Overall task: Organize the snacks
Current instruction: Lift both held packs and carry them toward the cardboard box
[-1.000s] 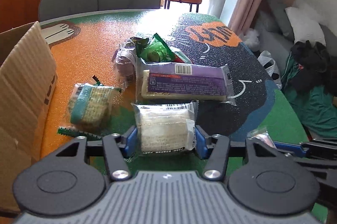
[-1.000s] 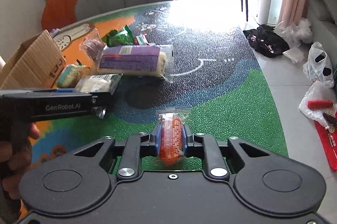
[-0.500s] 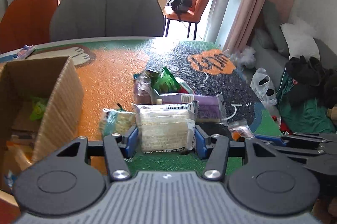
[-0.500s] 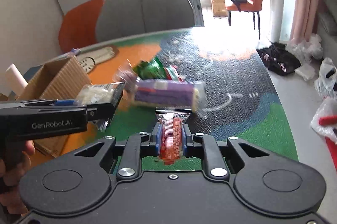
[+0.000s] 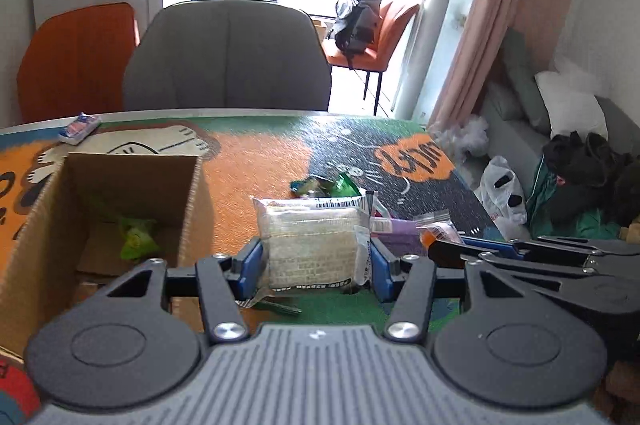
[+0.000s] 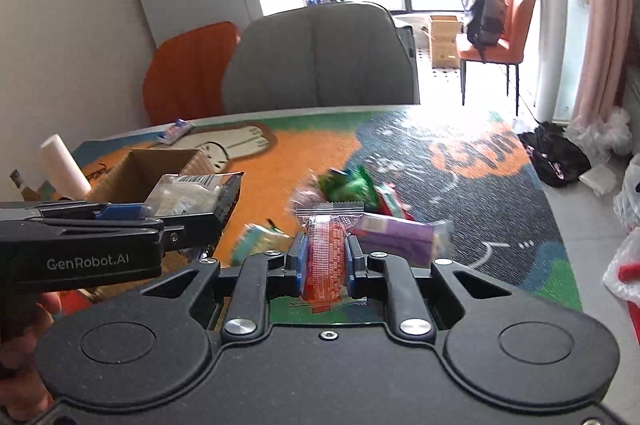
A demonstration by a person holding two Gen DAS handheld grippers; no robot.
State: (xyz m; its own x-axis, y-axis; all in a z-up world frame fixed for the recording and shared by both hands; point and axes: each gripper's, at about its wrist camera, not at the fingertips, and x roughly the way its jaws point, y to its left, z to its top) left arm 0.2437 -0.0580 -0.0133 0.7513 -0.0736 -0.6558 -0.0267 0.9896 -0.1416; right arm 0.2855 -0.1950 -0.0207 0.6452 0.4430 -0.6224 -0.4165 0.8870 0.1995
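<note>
A pale cracker pack in clear wrap, with a barcode strip along its top edge, is clamped between the blue pads of the left gripper and held in the air above the table, just right of the open cardboard box. The right gripper has its jaws pressed tight on a narrow orange-red snack in a clear zip bag, also held off the surface.

Inside the box lies a green wrapper. On the table beyond both held packs sit a purple-labelled cracker pack, a heap of green packets and a small green-and-yellow pack, all blurred in the right wrist view. A small blue-and-white packet lies at the far edge. A white roll stands up behind the box. In the right wrist view the left gripper crosses in front of the box, hiding much of its opening. A grey chair stands behind the table, an orange chair beside it.
</note>
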